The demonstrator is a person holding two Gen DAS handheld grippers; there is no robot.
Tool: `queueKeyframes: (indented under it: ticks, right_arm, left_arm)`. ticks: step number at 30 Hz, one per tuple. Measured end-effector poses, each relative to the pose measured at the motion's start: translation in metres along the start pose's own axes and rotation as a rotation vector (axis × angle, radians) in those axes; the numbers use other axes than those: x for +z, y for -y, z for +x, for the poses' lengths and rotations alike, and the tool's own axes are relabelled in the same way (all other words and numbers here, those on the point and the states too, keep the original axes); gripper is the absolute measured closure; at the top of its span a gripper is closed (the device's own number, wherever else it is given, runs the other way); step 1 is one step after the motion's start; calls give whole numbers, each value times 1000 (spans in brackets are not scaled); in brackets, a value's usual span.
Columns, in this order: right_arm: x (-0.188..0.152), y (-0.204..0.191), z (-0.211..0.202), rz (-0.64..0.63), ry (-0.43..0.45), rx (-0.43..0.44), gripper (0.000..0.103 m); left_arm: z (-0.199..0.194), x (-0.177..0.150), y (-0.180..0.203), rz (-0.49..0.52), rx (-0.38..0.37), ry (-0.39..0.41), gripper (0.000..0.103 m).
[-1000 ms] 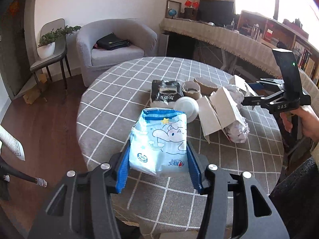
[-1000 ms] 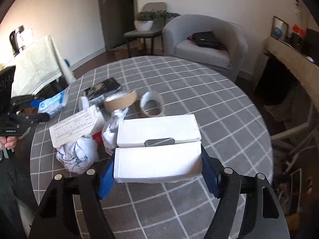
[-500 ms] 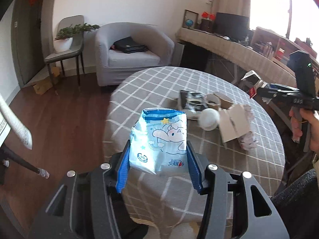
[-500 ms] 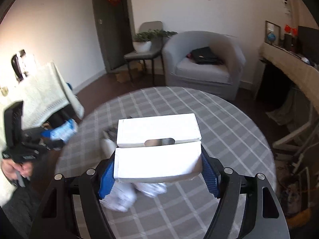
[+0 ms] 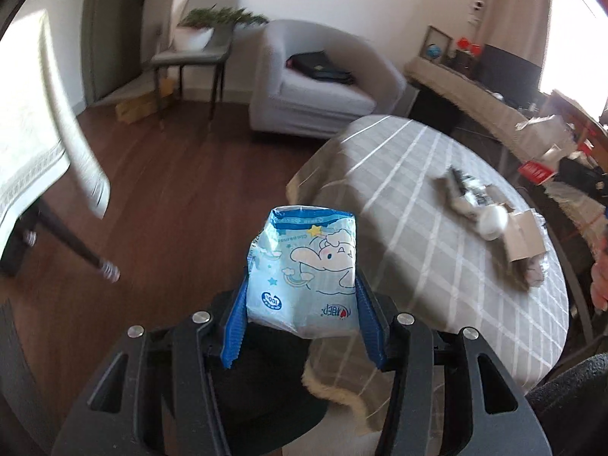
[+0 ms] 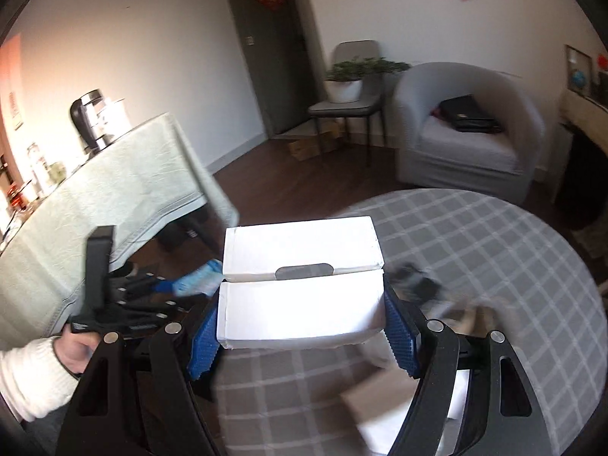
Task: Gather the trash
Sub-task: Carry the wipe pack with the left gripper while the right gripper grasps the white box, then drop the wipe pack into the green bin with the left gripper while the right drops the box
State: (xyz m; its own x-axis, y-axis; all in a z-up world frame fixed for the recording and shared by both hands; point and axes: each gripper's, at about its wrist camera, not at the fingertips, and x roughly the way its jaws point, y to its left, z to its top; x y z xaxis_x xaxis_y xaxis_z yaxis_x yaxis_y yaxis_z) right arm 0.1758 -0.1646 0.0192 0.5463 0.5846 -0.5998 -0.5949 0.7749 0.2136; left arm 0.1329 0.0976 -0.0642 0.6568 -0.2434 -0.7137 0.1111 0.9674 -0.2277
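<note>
Left wrist view: the left gripper (image 5: 302, 319) pinches a soft blue packet (image 5: 304, 269) by its lower sides only, held out past the table (image 5: 437, 190) rim over the floor; being crinkled, limp film with a cartoon print, it could slide out of the pads if swung. Right wrist view: the right gripper (image 6: 302, 326) clamps a clean white box (image 6: 300, 285) across its ends above the table, and the lightly creased card could buckle or tip forward, as most of it overhangs the pads.

Home living room: grey armchair (image 6: 467, 129), potted plant (image 6: 344, 79), checked-cloth table (image 5: 437, 205).
</note>
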Motion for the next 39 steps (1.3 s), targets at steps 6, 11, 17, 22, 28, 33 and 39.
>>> queueKeyframes:
  ticks: [6, 11, 17, 22, 28, 33, 39]
  right_arm:
    - [10, -51, 37, -41, -39, 63, 28]
    - [15, -82, 66, -59, -83, 90, 28]
    - [13, -112, 99, -77, -149, 120, 28]
    - [4, -133, 129, -72, -216, 144, 28]
    - [-5, -145, 156, -61, -274, 133, 28]
    - [-9, -153, 175, -69, -303, 123, 28]
    - [-17, -159, 190, -93, -330, 83, 28]
  left_arm:
    - [12, -23, -34, -34, 38, -84, 49]
    - [27, -50, -58, -33, 77, -181, 49]
    - [51, -82, -71, -22, 83, -330, 49]
    - [63, -104, -82, -25, 57, -405, 44]
    - [45, -95, -93, -39, 51, -348, 34]
    - [16, -70, -100, -80, 67, -242, 37]
    - [-23, -43, -115, -149, 70, -110, 44]
